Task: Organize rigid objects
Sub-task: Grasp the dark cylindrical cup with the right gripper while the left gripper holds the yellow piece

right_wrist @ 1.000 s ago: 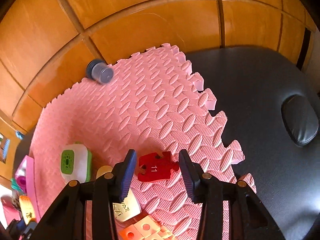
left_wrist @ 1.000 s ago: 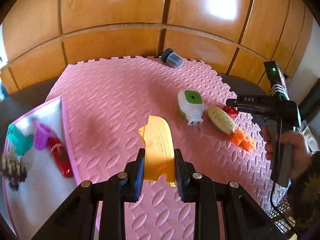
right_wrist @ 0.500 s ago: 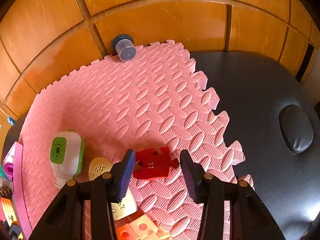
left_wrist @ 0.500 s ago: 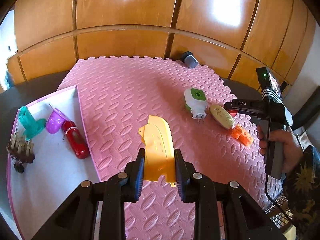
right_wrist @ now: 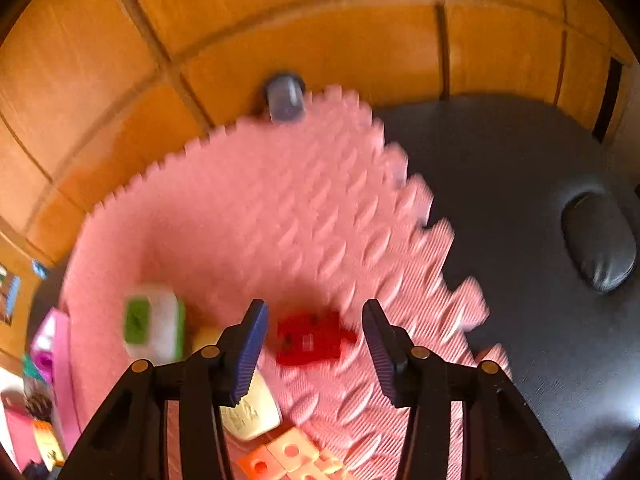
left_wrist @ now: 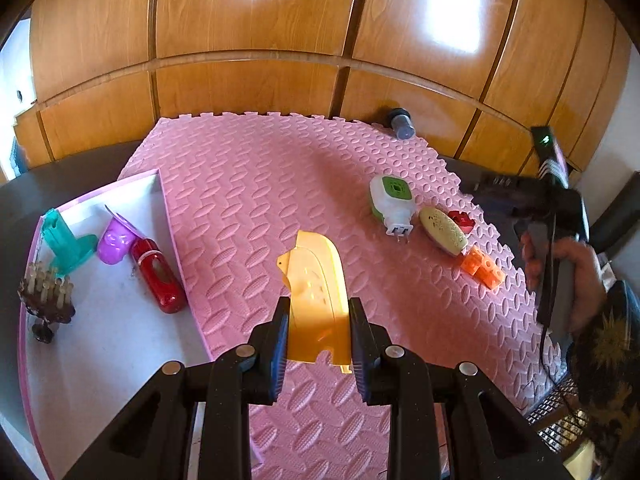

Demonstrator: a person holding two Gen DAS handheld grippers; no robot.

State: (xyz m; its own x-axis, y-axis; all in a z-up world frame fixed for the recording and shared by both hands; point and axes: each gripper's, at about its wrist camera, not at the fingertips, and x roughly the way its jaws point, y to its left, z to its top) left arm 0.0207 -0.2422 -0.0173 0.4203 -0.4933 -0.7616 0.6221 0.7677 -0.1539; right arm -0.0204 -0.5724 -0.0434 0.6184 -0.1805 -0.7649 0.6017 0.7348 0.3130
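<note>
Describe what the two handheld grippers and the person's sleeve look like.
The left gripper and right gripper both have black angular frames, silver rivets and ribbed dark-blue pads on the jaws. A black cable hangs from the right one. The sleeve is dark with a gold pattern.

A: The foam mat (left_wrist: 248, 200) is pink, with a pattern of raised ovals like a weave. On its near part, the curved plastic piece (left_wrist: 316, 280) is yellow-orange.

B: And on the right side?

A: The plug-in device (left_wrist: 390, 204) is white with a green face. Beside it, an oval piece (left_wrist: 442, 230) is pale yellow-green with small dots, then a block (left_wrist: 482, 268) is orange. The flat puzzle piece (right_wrist: 310, 338) is red.

B: What colours are in the tray (left_wrist: 100, 344) on the left?

A: The tray is white with a pink rim. Inside, a teal stand (left_wrist: 66, 242), a purple cup (left_wrist: 116, 240), a glossy red bottle (left_wrist: 160, 280). The wooden wall (left_wrist: 256, 32) far behind is warm brown.
</note>
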